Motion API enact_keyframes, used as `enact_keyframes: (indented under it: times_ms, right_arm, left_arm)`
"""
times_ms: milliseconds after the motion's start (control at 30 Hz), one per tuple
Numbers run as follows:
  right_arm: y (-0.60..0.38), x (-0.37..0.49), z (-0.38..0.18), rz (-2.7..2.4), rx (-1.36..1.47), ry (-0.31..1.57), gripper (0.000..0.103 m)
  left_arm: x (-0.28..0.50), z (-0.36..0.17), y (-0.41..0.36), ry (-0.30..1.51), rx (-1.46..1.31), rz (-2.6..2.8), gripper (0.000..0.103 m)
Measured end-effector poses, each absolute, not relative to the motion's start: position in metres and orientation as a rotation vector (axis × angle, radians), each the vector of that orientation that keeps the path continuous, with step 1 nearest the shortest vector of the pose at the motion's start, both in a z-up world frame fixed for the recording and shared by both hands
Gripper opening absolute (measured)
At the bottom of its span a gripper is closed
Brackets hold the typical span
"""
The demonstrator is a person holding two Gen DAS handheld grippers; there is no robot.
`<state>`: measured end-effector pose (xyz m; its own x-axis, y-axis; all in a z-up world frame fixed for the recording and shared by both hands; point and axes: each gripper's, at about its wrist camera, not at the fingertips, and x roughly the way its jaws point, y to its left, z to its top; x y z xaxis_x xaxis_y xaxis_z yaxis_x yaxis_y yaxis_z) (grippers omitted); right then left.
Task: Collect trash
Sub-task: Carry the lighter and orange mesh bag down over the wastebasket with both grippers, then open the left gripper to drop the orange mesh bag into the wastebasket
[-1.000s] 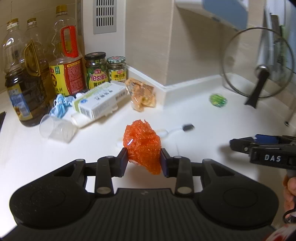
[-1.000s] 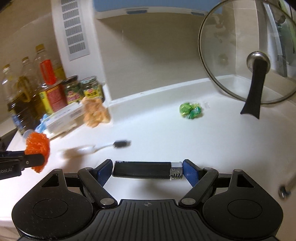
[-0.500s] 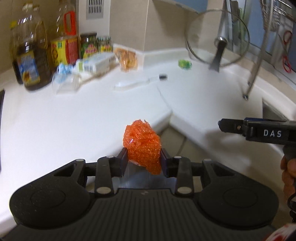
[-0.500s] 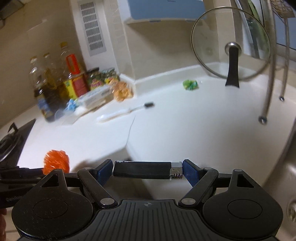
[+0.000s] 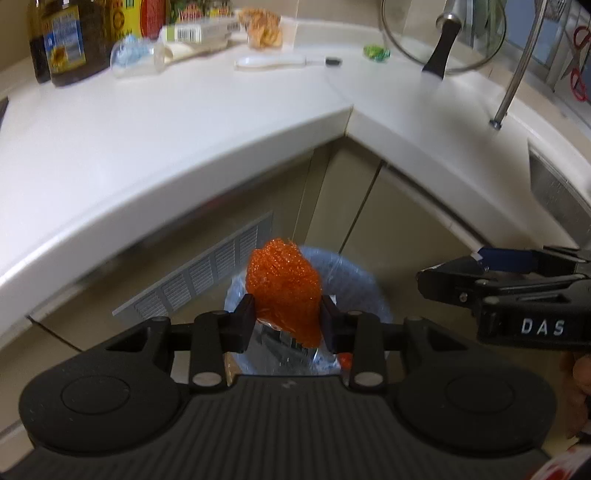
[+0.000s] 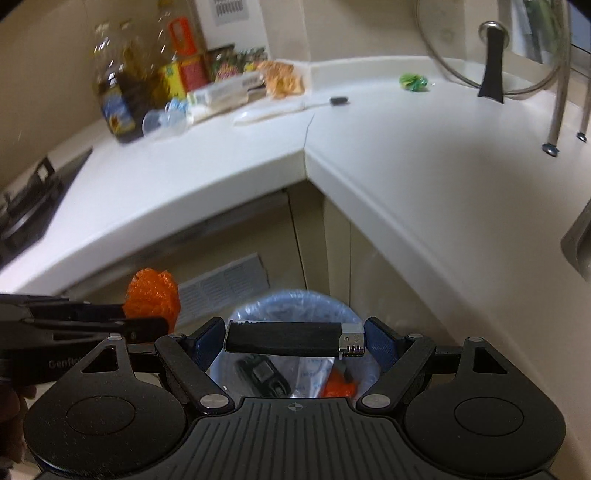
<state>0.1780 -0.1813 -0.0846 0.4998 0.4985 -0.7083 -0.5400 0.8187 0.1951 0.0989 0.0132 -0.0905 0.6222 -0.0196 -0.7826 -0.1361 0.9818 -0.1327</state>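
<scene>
My left gripper (image 5: 288, 317) is shut on a crumpled orange mesh wad (image 5: 282, 286), held above a plastic-lined trash bin (image 5: 354, 288) on the floor. In the right wrist view, my right gripper (image 6: 293, 341) is shut on a black lighter (image 6: 284, 341), gripped lengthwise with its metal end to the right. It hangs over the same bin (image 6: 295, 301), which holds a dark object (image 6: 264, 376) and an orange scrap (image 6: 338, 386). The left gripper (image 6: 162, 325) with the wad (image 6: 153, 293) shows at the left there. The right gripper (image 5: 424, 282) shows at the right in the left wrist view.
A white L-shaped counter (image 5: 166, 122) wraps around the bin. On it are oil bottles (image 6: 118, 107), jars, a white box (image 5: 195, 31), a snack bag (image 6: 282, 79), a brush (image 5: 284, 61), a green wrapper (image 6: 413, 81), a glass lid (image 5: 443, 37). Stove (image 6: 29, 206) at left, sink (image 5: 554, 188) at right.
Both grippers have pulled back from over the counter and dropped lower, past its edge, and now hang above the floor bin. Each keeps its hold: orange wad on the left, lighter on the right.
</scene>
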Motion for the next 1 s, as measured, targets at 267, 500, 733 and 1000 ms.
enact_keyframes:
  times_ms: [267,500,733,1000]
  right_arm:
    - [-0.172,0.183,-0.124,0.685,-0.183,0.884,0.081]
    - [-0.161,0.192,-0.154,0.708,-0.248,0.917,0.081]
    - [-0.152,0.202,-0.179,0.721,-0.27,0.953,0.081]
    - [-0.15,0.212,-0.195,0.721,-0.276,0.974,0.081]
  left_arm:
    - [0.107,-0.117,0.017,0.976,-0.221,0.088,0.033]
    - [0.124,-0.139,0.018,1.031,-0.243,0.085,0.033]
    - [0.14,-0.159,0.017,1.066,-0.244,0.077,0.033]
    - [0.161,-0.171,0.013,1.077,-0.237,0.063,0.034]
